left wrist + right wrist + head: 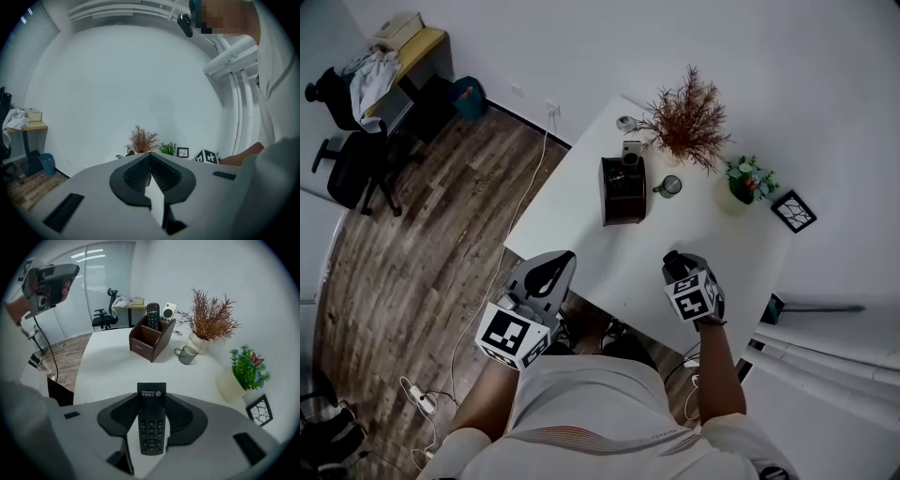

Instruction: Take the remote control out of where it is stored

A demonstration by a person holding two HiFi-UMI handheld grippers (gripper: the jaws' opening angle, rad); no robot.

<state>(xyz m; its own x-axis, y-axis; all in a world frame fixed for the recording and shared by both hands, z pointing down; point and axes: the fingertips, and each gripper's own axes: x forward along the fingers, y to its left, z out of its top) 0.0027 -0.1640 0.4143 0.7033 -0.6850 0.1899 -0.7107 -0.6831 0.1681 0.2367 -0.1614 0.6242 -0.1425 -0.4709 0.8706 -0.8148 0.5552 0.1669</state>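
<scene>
Remotes, three in all. One black remote control (152,427) is out of storage and clamped lengthwise in the right gripper (152,397). The jaws press on its long sides, the buttons face the camera, and it hangs over the near part of the white table (108,376). The other two stand upright in the brown storage box (151,339), dead on 12 o'clock from the held one in the right gripper view. They're a black remote (153,315) and, just beside it on the right, a white remote (168,311).

Grippers, two. The left gripper (150,155) has its jaws closed together with nothing in them. In the head view it sits off the table's near-left corner, about 7 o'clock from the box.

Plants, two, both seen from the right gripper. A dried reddish plant (211,317) in a pale vase stands at 1 o'clock, and a small green plant (246,363) in a pale pot at 2 o'clock.

One mug (186,354) stands between the box and the vase, near the box's right side but not touching it. It's the closest thing to the box. One black picture frame (259,409) lies at 3 o'clock by the table's right edge.

Off the table, one office chair (105,310) stands at 11 o'clock across the wooden floor.
</scene>
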